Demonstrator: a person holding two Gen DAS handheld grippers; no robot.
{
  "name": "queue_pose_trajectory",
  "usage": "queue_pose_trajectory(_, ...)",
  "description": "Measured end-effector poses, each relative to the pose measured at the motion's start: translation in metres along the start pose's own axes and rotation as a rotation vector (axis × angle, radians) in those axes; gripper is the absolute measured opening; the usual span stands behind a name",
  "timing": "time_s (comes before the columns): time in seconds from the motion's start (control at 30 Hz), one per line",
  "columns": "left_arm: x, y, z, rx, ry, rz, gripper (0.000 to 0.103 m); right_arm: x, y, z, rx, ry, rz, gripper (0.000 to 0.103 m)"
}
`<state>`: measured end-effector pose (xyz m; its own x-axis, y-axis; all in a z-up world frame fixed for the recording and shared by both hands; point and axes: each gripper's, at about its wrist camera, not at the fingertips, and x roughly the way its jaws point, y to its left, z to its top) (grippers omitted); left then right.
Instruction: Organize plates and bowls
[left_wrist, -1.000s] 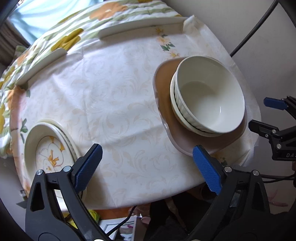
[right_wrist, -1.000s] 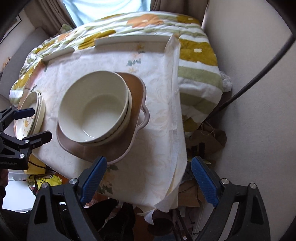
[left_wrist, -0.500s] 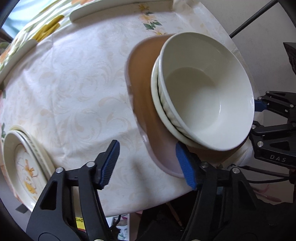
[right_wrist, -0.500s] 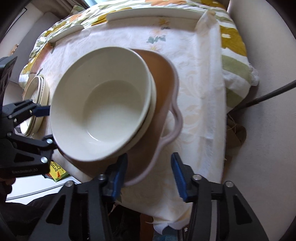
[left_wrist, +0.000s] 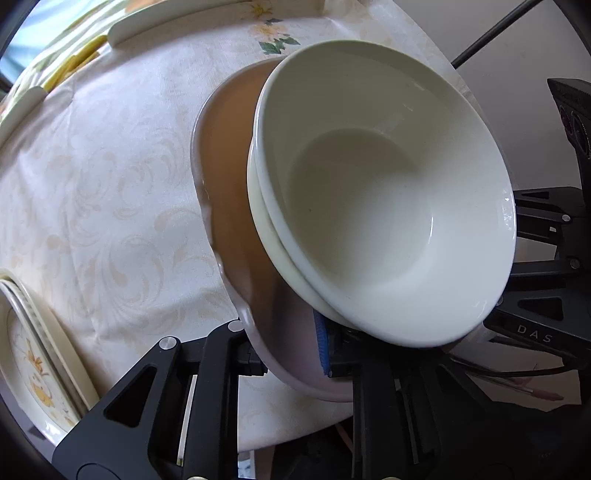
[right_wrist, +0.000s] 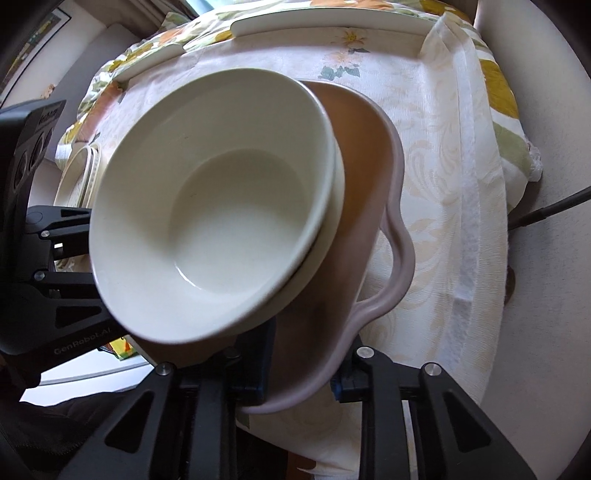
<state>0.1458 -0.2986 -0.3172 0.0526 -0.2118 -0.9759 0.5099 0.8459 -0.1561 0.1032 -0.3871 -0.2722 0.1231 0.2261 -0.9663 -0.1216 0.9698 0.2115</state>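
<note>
both grippers, left (left_wrist: 286, 354) and right (right_wrist: 301, 373), jaws just closed, clamped on tray (right_wrist: 369, 206) near rim, sharing load of stacked bowls (right_wrist: 214, 206).

Left tool (left_wrist: 288, 347), bottom centre of frame, points steeply down, jaws just closed, clamped on the tray rim (left_wrist: 295, 384). Right tool (right_wrist: 303, 365), bottom centre, likewise clamps the rim after closing.

Floral plates (left_wrist: 29, 369) cropped by frame edge; bowls (left_wrist: 380, 192) hide tray (left_wrist: 236, 206) centre
</note>
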Motion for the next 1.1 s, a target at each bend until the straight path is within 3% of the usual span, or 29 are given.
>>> queue_pose_trajectory(0.33,-0.007,-0.004,-0.002,0.039,-0.078,0.046,0.015,-0.012,0.005,-0.006,-0.036,-0.065,-0.017,0.022)
queue_pose_trajectory(0.6,-0.055,0.004,-0.014,0.004,-0.158,0.091,0.016,-0.048,0.026,0.001,-0.097,-0.126,-0.031,0.022)
queue_pose_trajectory(0.87,-0.111,0.056,-0.046,-0.052,-0.219,0.120,0.015,-0.070,0.095,0.019,-0.190,-0.163,-0.045,0.022)
queue_pose_trajectory(1.1,-0.152,0.129,-0.095,-0.078,-0.225,0.151,0.016,-0.057,0.177,0.036,-0.242,-0.174,-0.031,0.022)
